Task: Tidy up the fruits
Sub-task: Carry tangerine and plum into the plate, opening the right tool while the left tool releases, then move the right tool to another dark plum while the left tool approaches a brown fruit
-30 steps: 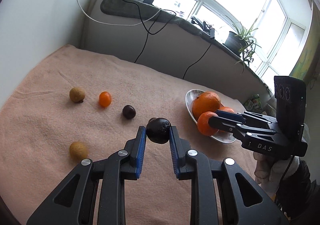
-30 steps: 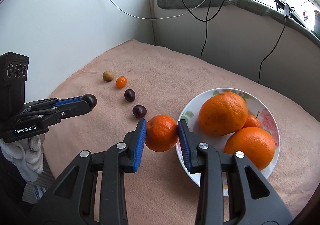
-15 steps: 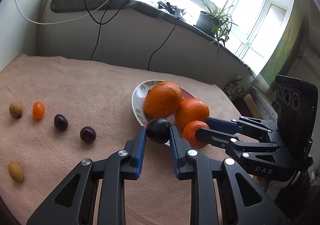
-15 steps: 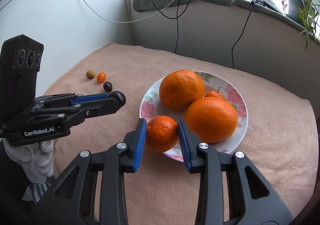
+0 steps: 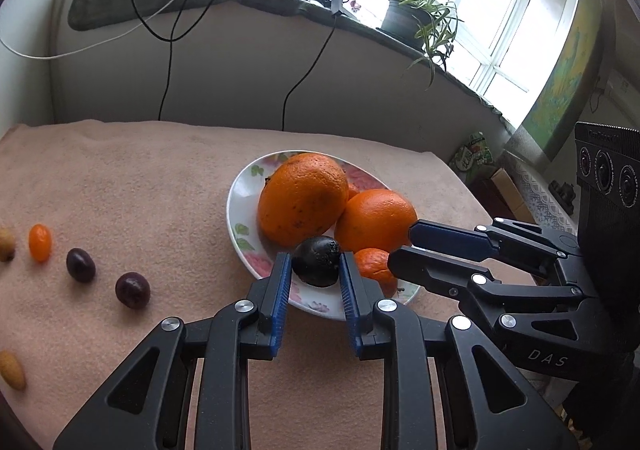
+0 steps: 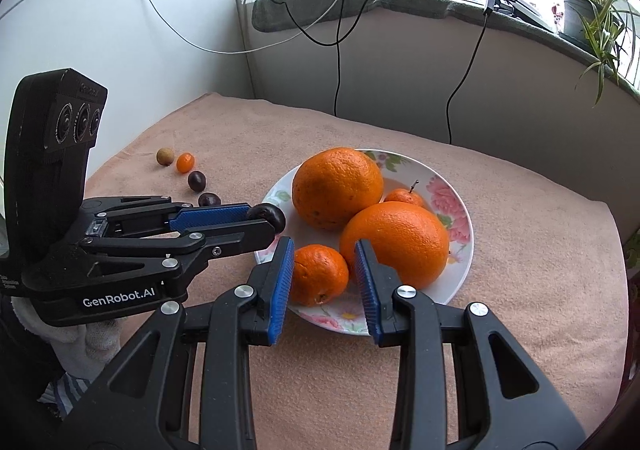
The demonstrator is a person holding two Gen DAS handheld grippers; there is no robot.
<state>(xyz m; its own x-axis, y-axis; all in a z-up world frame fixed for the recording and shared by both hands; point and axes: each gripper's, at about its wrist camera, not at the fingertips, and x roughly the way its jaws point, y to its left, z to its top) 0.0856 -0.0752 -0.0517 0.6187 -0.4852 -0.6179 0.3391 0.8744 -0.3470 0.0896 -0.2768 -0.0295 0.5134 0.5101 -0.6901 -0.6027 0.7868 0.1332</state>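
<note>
Item: left hand-held gripper (image 5: 313,270), over the near rim of the flowered plate (image 5: 240,206); a second ago it hung over the open pink cloth with the loose fruits ahead of it, so it has travelled across to the plate. Its jaws are opening now: the dark round fruit (image 5: 317,260), pinched tight in both earlier views, sits between the blue pads with a sliver of daylight on the left side, resting low against the plate's inner edge. Item: right hand-held gripper (image 6: 325,276), also brought from beside the plate to over it; in its own view the jaws look parted, the small mandarin (image 6: 319,274) touching only the left pad, a clear gap to the right one, the fruit apparently lying on the plate. Item: plate contents, two big oranges (image 5: 303,203) and a small stemmed one behind. Item: still out on the cloth covering the desk (image 5: 132,186), two dark plums (image 5: 133,289), one small orange oval fruit (image 5: 39,242), pale brown ones at the left edge. Reading: two deliveries are finishing together; the row on the cloth remains to be gathered.
</note>
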